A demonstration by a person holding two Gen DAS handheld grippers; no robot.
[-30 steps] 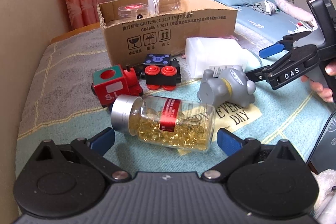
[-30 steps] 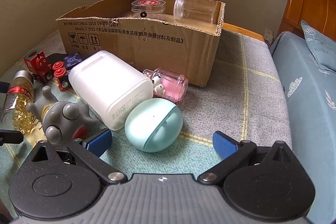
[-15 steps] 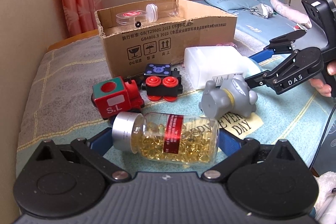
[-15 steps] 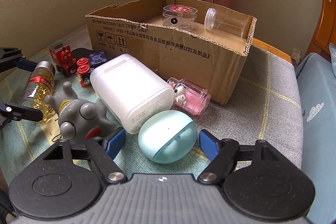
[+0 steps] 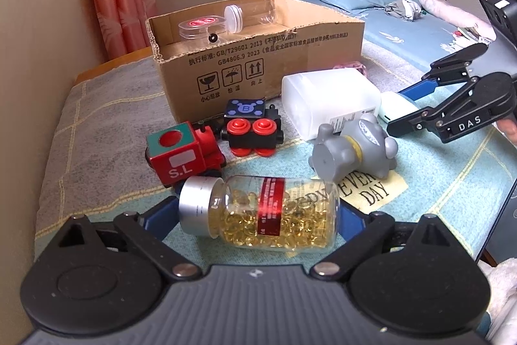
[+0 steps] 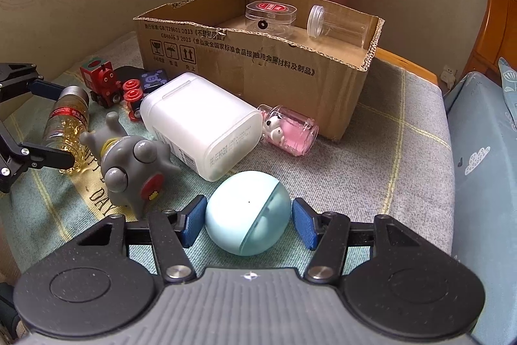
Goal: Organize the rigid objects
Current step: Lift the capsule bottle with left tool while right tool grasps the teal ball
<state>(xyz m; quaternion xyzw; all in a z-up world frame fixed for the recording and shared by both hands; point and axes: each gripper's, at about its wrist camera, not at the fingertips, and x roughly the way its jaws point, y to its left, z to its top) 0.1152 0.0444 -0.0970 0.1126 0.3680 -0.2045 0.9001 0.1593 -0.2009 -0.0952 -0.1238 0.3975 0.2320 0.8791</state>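
Observation:
A clear bottle of gold capsules [image 5: 258,212] with a silver cap lies on its side between the blue pads of my left gripper [image 5: 258,215]; the jaws are open around it. It also shows in the right wrist view [image 6: 66,118]. A pale blue egg-shaped case [image 6: 248,212] lies between the open fingers of my right gripper [image 6: 248,222], with small gaps on both sides. The cardboard box [image 6: 258,54] stands behind and holds a clear round case [image 6: 270,16] and a clear tube [image 6: 339,25].
On the blanket lie a grey toy figure [image 6: 129,164], a white plastic container [image 6: 200,125], a pink clear bottle [image 6: 290,131], a red toy train [image 5: 184,154] and a black wheeled toy [image 5: 252,128]. A bed [image 5: 404,18] stands to the right.
Both grippers moved forward. The left jaws now straddle the capsule bottle. The right jaws narrowed around the pale blue case.

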